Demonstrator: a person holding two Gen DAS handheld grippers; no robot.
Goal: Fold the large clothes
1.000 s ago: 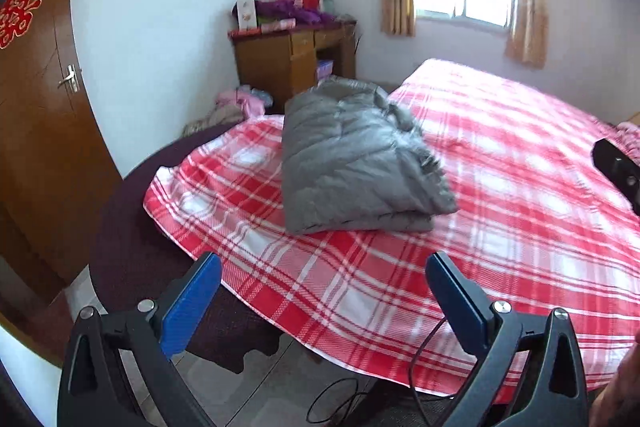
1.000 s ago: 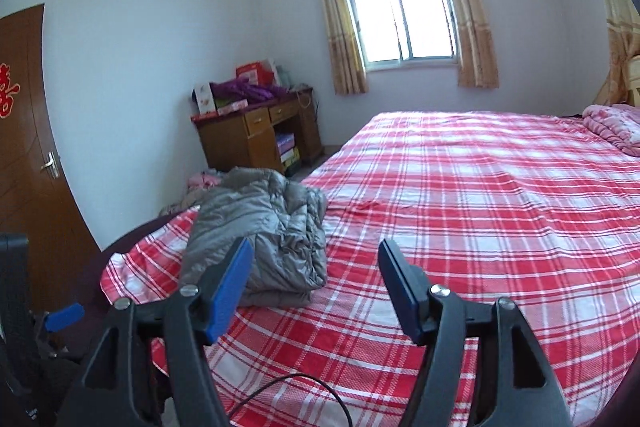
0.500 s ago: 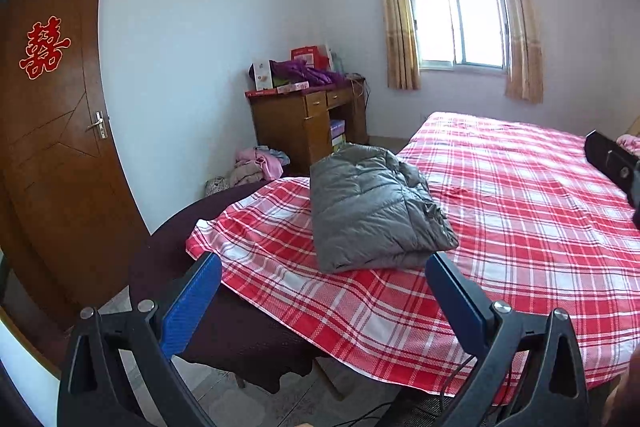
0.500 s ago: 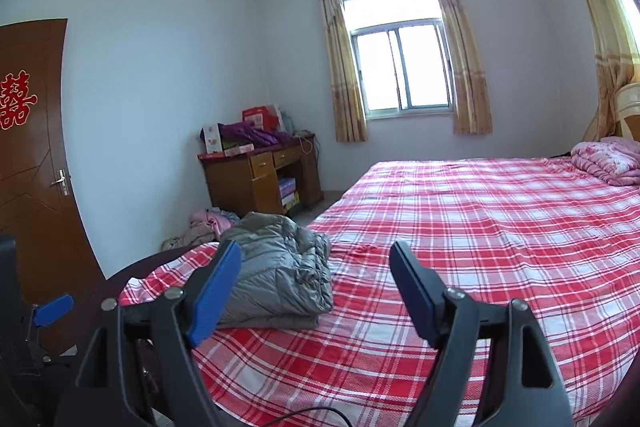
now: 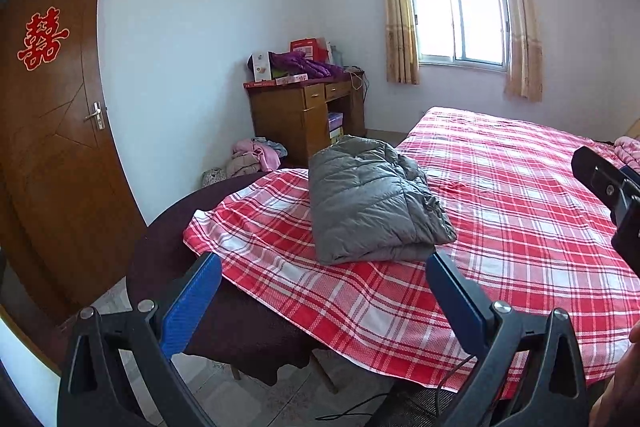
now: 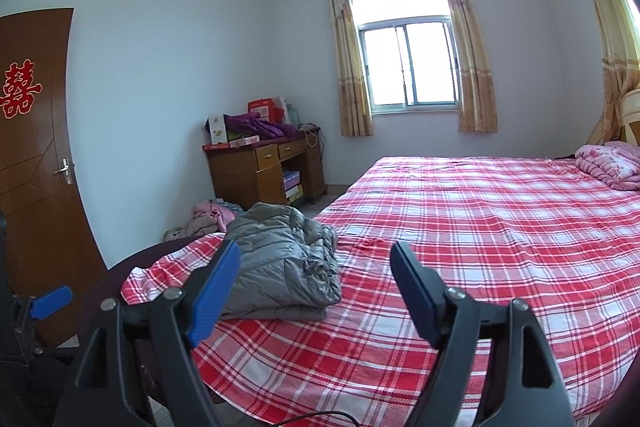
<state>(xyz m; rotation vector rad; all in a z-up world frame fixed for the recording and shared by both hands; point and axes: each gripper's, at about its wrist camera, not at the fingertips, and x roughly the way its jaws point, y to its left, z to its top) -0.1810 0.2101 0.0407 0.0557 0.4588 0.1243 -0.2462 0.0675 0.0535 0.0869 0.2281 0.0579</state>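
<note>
Both the left gripper [image 5: 322, 295] and right gripper [image 6: 316, 287] hang released, jaws empty; ahead of them the folded grey jacket [image 5: 372, 203] could spring loose, being puffy.

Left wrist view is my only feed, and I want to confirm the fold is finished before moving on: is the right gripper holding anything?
Observer: No. The right gripper has just been opening. Its blue-padded fingers stand apart with nothing between them, short of the folded grey puffer jacket.
Operator: What is at the head of the bed? My view cuts off there.
Observer: A folded pink floral quilt lies on the red-and-white checked sheet, in front of a pale headboard.
</note>
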